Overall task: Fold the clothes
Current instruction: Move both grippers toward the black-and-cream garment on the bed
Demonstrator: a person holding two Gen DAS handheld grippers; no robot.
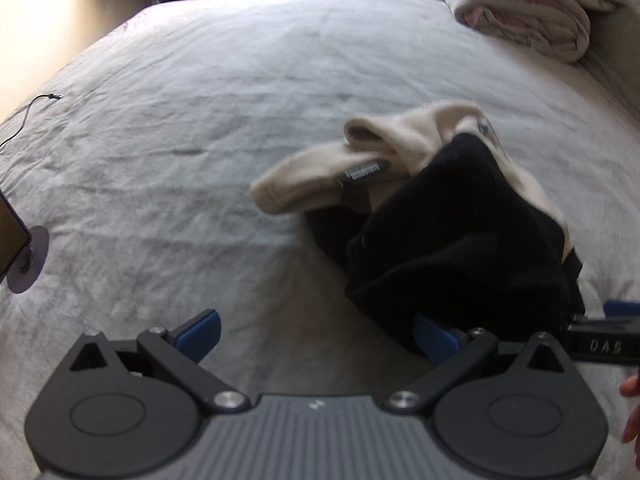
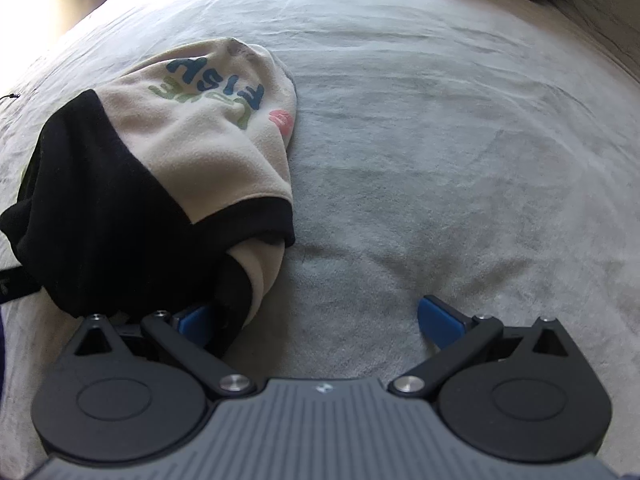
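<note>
A cream and black fleece garment lies bunched on the grey bedspread. In the right wrist view the same garment shows coloured lettering and a pink patch on its cream part. My left gripper is open just in front of the heap, and black cloth drapes over its right blue fingertip. My right gripper is open too; its left blue fingertip touches the garment's black and cream edge, and nothing sits between the fingers. The other gripper's black body shows at the far right of the left wrist view.
Folded cream and pink bedding is piled at the bed's far right corner. A thin cable and a dark device on a round base lie at the left edge. Clothes hang beyond the bed's far left. Bare bedspread spreads right of the garment.
</note>
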